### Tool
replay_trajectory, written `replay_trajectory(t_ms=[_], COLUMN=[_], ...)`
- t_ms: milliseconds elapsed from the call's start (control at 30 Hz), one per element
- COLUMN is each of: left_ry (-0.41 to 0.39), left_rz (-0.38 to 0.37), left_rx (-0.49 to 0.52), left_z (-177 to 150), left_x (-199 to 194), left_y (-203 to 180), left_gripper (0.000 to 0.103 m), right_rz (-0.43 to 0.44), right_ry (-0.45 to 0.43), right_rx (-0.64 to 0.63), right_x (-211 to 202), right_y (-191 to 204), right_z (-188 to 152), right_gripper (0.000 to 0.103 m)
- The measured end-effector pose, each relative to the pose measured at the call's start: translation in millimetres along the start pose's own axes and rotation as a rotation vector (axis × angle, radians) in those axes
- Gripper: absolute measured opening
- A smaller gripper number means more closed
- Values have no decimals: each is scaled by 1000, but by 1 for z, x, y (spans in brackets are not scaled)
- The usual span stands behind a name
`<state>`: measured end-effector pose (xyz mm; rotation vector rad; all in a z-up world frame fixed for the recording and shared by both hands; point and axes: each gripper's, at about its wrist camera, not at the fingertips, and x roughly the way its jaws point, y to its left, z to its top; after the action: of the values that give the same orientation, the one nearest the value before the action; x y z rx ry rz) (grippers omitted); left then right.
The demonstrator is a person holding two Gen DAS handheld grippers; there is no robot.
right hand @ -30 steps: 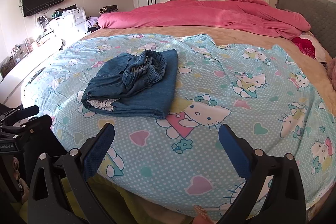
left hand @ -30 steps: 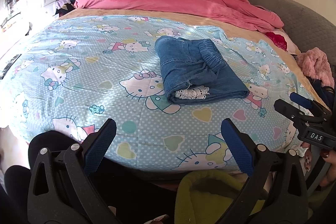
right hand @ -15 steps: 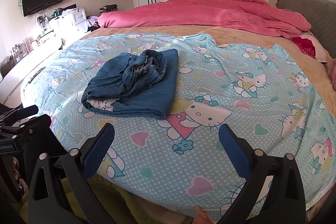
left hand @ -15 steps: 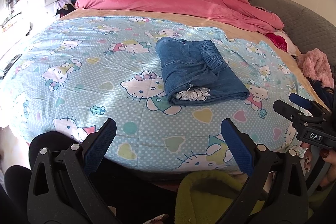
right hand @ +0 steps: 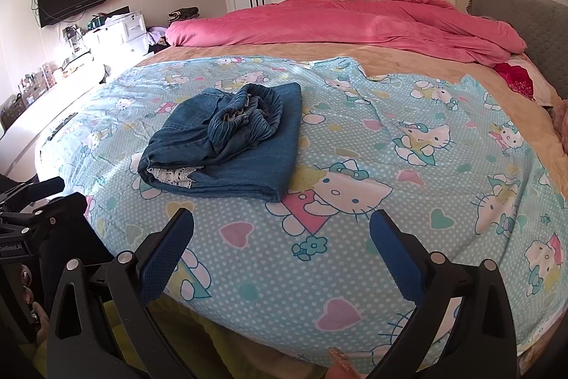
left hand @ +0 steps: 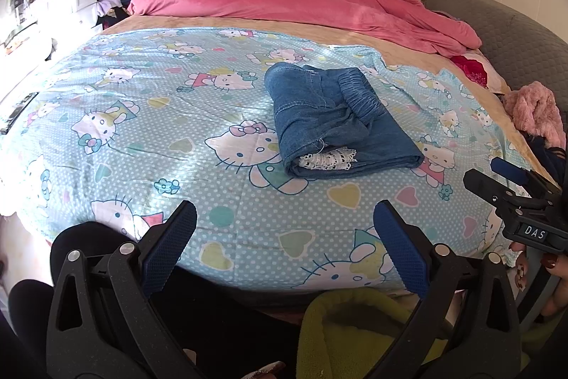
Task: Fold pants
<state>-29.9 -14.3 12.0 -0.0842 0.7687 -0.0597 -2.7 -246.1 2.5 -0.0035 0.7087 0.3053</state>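
Blue denim pants [left hand: 337, 126], folded into a compact bundle with white lace trim showing at the near end, lie on the light-blue cartoon-cat bedspread [left hand: 149, 130], mid-bed, toward the right in the left wrist view.

Left claw [left hand: 284, 237]: jaws spread wide, nothing held, hanging off the bed's near edge. Right claw [right hand: 280, 237]: likewise wide open and empty, well apart from the bundle.

Against a second ago: almost nothing has changed. Bundle unmoved, both claws holding the same pulled-back station, only slight camera drift.

Judgement: folding looks finished; the elastic waistband sits a bit bunched on top, but no further fold seems called for.
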Motion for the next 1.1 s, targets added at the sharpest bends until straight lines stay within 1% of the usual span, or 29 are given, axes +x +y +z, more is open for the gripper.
replay_trajectory(t_ms=[800,1100], left_ry=[-4,-3], left_rz=[15,18], left_rx=[-2,3], left_z=[1,0], left_x=[-4,-5], left_y=[6,2], left_gripper=[94,94], right_rz=[3,1], right_ry=[-8,-16], right_rx=[7,13], right_x=[-2,-4], right_y=[-3,-5], right_z=[0,1], right_gripper=[99,99])
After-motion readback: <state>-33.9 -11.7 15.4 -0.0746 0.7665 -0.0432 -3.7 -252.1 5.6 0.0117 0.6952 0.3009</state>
